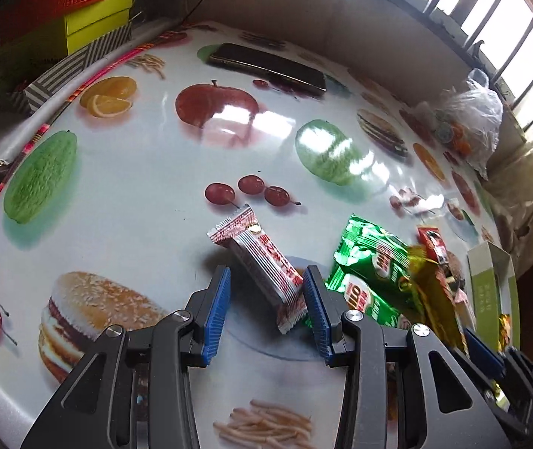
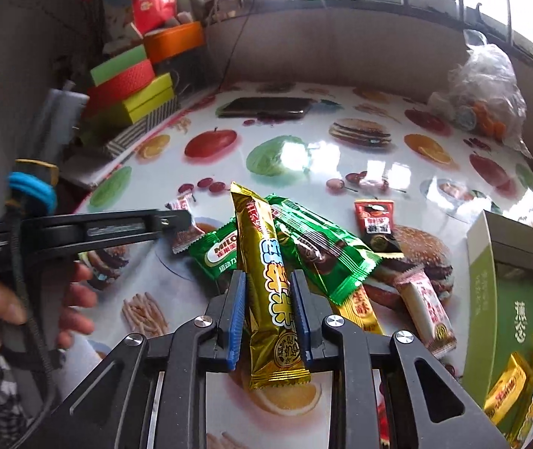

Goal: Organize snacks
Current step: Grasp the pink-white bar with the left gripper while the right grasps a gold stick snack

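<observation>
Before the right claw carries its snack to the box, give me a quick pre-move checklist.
1. Right claw closed on the long gold foil snack bar: ok.
2. Bar clear of the green Milo packets: cannot tell, it overlaps them.
3. Green open cardboard box open with room: ok, gold snacks already inside.
4. Left claw clear of path: ok, open around the red-and-white wrapped bar.

A glossy table [image 2: 341,157] printed with fruit and burgers carries a dark phone [image 2: 266,107] near its far edge, a clear plastic bag [image 2: 487,89], green snack packets [image 2: 322,250], a red sachet [image 2: 375,220], a pink-and-white bar [image 2: 427,307] and an open green box [image 2: 491,292], seemingly at the edge.
</observation>
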The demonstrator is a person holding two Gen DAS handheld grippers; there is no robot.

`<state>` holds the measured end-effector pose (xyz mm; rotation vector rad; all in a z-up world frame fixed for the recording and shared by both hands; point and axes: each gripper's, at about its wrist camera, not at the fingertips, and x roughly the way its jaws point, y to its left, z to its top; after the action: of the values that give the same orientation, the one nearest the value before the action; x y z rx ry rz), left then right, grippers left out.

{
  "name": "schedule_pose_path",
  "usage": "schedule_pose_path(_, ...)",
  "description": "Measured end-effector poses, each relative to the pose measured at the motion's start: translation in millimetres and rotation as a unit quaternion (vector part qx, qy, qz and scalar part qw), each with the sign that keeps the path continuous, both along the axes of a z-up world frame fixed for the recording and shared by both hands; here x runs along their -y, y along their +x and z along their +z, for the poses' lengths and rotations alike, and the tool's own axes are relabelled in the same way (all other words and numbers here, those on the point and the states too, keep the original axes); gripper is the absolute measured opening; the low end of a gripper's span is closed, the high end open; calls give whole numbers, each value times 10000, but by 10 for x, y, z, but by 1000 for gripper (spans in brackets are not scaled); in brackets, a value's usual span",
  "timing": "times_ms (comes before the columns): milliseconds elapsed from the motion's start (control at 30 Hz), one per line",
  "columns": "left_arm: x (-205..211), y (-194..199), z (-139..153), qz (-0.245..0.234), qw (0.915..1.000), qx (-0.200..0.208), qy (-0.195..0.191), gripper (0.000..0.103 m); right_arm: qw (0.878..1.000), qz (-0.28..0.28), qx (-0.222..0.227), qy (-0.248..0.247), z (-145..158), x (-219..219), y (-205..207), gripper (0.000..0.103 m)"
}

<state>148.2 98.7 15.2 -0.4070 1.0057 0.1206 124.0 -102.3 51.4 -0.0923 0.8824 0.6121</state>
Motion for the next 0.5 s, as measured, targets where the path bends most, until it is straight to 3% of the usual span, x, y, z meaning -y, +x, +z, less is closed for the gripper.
schedule_pose_path(500, 113, 166, -20, 56, 9976, -106, 685, 41, 9995, -249, 62, 211, 82, 168, -82, 23)
